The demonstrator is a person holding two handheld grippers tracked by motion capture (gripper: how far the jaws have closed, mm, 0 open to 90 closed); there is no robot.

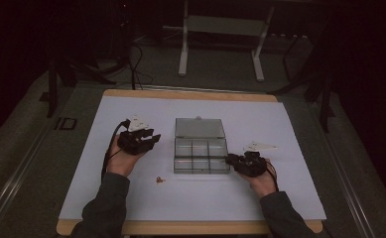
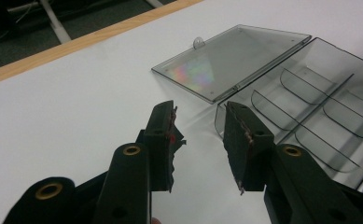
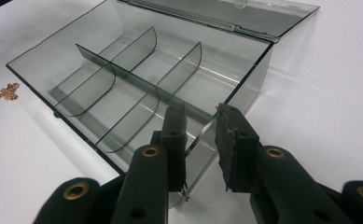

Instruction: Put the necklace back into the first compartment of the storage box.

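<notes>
1. The clear compartment box sits mid-worktop, lid laid open behind it.
2. The right gripper straddles the box's near corner wall, jaws partly spread; whether the pads press is unclear.
3. The left gripper, wide apart and empty, hovers left of the box.
4. A small coppery piece lies near the box's front-left corner.

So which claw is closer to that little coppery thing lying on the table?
Left, though only slightly. The left claw hovers beyond the coppery trinket, open and empty. The right claw sits across at the clear box, its jaws straddling the box's wall.
</notes>
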